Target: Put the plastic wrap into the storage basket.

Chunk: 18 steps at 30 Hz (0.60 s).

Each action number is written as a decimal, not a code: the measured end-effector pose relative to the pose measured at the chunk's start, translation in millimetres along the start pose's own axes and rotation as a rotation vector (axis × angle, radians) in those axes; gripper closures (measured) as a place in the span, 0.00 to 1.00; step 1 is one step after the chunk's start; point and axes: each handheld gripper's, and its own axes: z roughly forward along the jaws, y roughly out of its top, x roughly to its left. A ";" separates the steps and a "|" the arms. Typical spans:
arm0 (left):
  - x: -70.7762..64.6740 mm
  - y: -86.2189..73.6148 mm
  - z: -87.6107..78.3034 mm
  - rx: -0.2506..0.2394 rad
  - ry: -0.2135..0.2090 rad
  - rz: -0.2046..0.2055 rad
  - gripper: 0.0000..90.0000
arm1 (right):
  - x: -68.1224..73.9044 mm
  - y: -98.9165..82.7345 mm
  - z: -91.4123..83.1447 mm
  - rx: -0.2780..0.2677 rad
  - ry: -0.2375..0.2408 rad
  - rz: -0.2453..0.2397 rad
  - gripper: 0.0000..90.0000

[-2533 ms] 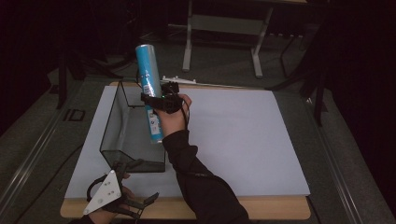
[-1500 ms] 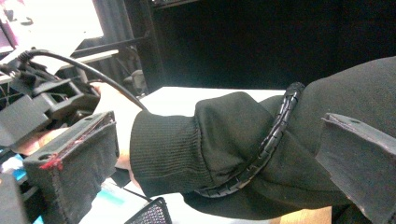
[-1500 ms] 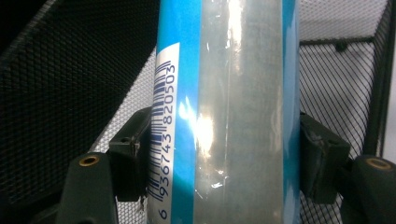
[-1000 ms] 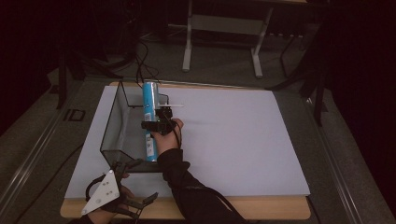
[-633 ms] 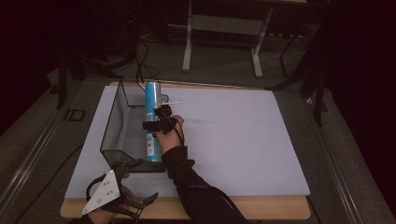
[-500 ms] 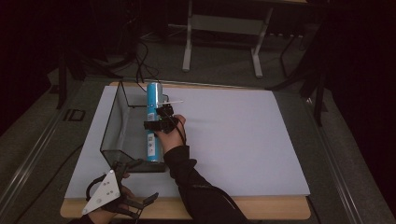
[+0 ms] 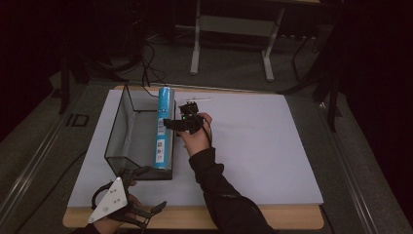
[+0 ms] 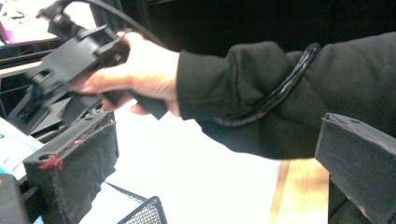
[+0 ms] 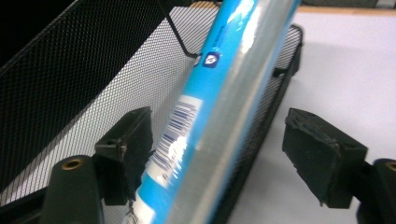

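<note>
High view: right gripper [image 7: 171,123] reaches over the basket [image 7: 127,141], fingers spread around the blue tube [image 7: 163,127].

Across the centre and right of the high view, the white sheet covering the bench [image 7: 272,146] lay bare, open for passage. At left of centre, the black wire-mesh basket [image 7: 127,141] stood in the way, with the tall blue cylindrical tube [image 7: 163,127] leaning along its right wall. The right tongs [image 7: 181,122], jaws apart, hung just beside that tube. The left tongs [image 7: 139,214] occupied the lower-left bench edge.
</note>
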 end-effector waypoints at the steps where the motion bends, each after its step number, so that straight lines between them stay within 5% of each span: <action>1: 0.0 -0.1 0.2 0.003 -0.001 0.001 0.00 | -2.4 0.3 -4.7 -0.005 0.006 -0.010 0.24; 10: -1.2 -0.5 3.3 0.007 -0.005 0.005 0.00 | -23.6 -1.6 -41.0 -0.018 0.052 -0.066 0.18; 18: -1.4 -0.9 5.4 0.011 -0.012 0.004 0.00 | -40.2 -13.8 -69.5 -0.022 0.016 -0.103 0.18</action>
